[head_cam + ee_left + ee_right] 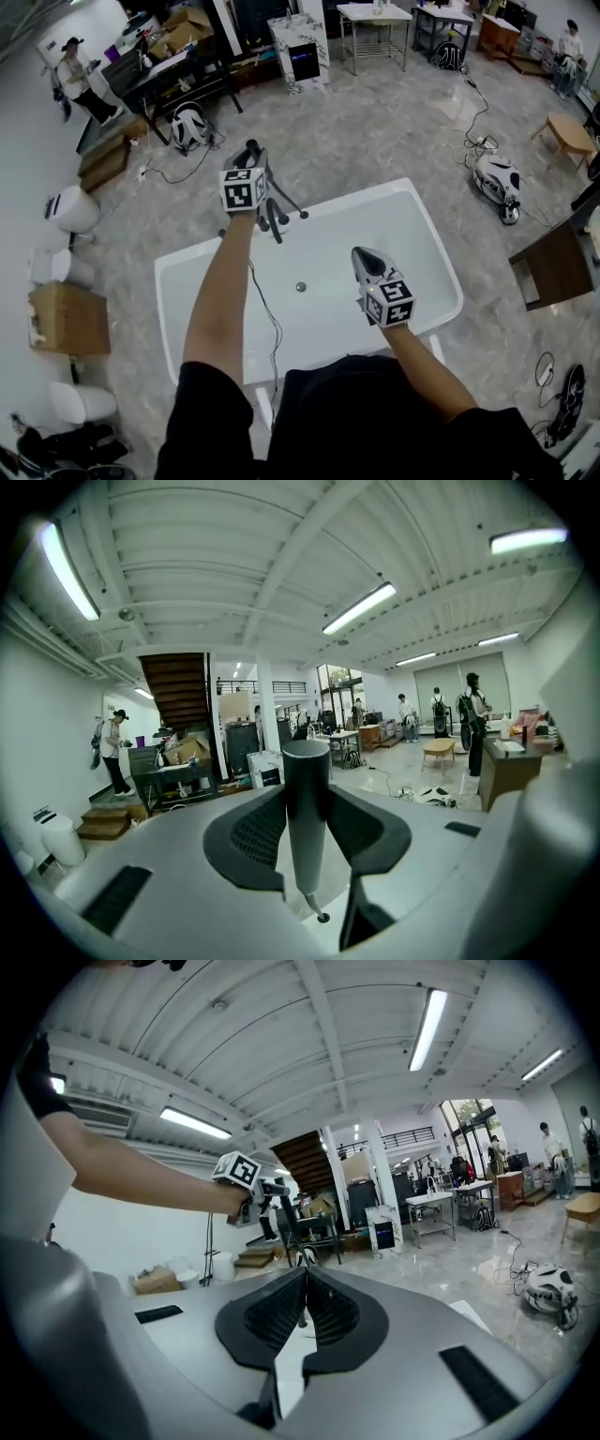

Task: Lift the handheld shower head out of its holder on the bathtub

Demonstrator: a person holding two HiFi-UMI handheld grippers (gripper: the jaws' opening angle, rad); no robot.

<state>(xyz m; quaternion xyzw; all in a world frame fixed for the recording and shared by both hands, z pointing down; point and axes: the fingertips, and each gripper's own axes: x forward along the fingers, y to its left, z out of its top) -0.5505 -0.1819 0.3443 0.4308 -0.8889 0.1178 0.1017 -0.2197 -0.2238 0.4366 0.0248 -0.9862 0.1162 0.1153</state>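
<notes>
glossy white bathtub [417,239] below; left gripper [253,153] clamps smooth cylindrical shower head [306,799], right gripper [363,257] closed, empty.

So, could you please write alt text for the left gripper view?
The left gripper grips the upright, dark grey handheld shower head, with a thin hose end below. Behind, several people stand in a bright workshop hall.

Left of your left gripper [253,150] sits a cardboard box [66,319]; right of your right gripper [364,255], a dark wooden cabinet [553,267], a wooden stool [569,134] beyond it.
</notes>
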